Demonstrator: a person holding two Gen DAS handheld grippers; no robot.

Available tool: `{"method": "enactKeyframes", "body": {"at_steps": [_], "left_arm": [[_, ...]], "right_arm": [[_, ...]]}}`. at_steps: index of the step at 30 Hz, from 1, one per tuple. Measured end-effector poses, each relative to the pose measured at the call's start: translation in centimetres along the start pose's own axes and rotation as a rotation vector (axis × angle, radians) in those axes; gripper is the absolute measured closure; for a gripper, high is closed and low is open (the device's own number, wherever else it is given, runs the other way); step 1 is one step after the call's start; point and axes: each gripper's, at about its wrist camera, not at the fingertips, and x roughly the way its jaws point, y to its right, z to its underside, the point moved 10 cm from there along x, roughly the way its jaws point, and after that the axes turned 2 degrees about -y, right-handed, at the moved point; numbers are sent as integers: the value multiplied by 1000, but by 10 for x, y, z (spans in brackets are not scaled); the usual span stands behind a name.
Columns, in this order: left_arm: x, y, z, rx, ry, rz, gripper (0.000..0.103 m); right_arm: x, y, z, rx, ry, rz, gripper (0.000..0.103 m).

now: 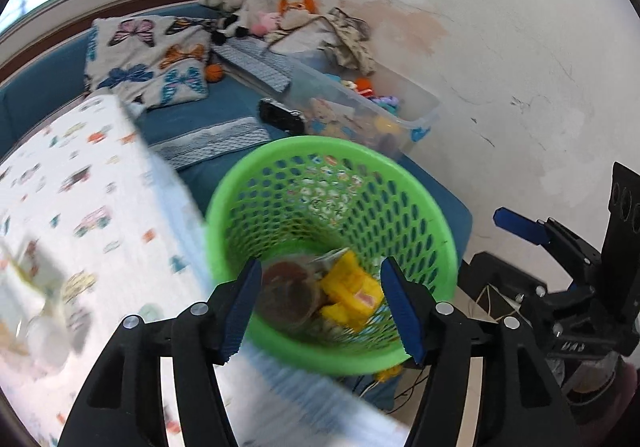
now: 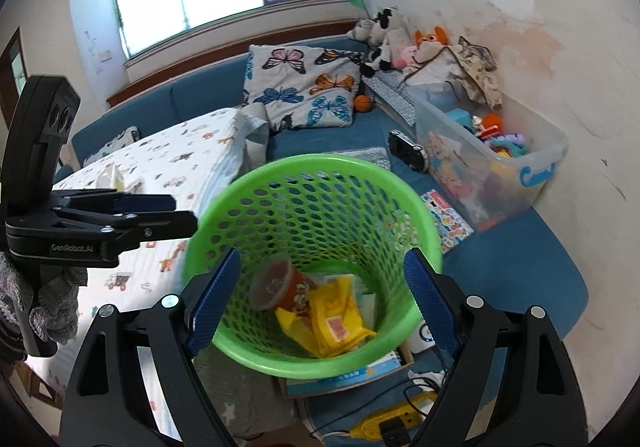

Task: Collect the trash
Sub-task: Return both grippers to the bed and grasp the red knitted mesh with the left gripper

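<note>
Both sets of fingers stand apart w/ nothing between the pads. The left gripper (image 1: pixel 320 311) hangs over the near rim of the green basket (image 1: pixel 424 199), blue pads straddling the opening, and the right gripper (image 2: pixel 320 303) does the same from the other side – each wrist camera looks straight down the basket's mouth, so the basket is the landmark here. Inside it, at the bottom: a reddish-brown cup (image 2: pixel 280 283) lying tilted, mouth toward the left gripper's side, and a crumpled yellow wrapper (image 2: pixel 332 319) touching it, w/ some pale paper under both. In the right wrist view the left gripper also shows from the side, level w/ the basket's rim and just beside it. Beyond the basket, away from the fingers: a clear toy bin (image 2: pixel 496 163) against the wall, a butterfly pillow (image 2: pixel 304 87) on the blue couch, a printed blanket (image 1: pixel 72 183) to the basket's left. On that blanket, near the frame edge in the left wrist view, something pale and crumpled – prob. more trash, but motion blur leaves it unclear. If so, the next pickup lies left of the basket, well apart from it, and the left gripper is the nearer one; the long axis of that item can't be read.
</note>
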Motion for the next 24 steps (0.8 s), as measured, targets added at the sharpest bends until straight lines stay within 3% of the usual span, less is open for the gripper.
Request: {"method": "enactKeyframes", "body": {"at_steps": [12, 21, 24], "left_arm": [[-66, -99, 45, -171, 57, -134, 43], [-121, -187, 77, -314, 104, -279, 43], [-137, -223, 88, -405, 113, -317, 43]], "right_arm": [[18, -82, -5, -97, -21, -103, 20], [35, -151, -8, -175, -41, -189, 20], [38, -171, -10, -197, -43, -213, 20]]}}
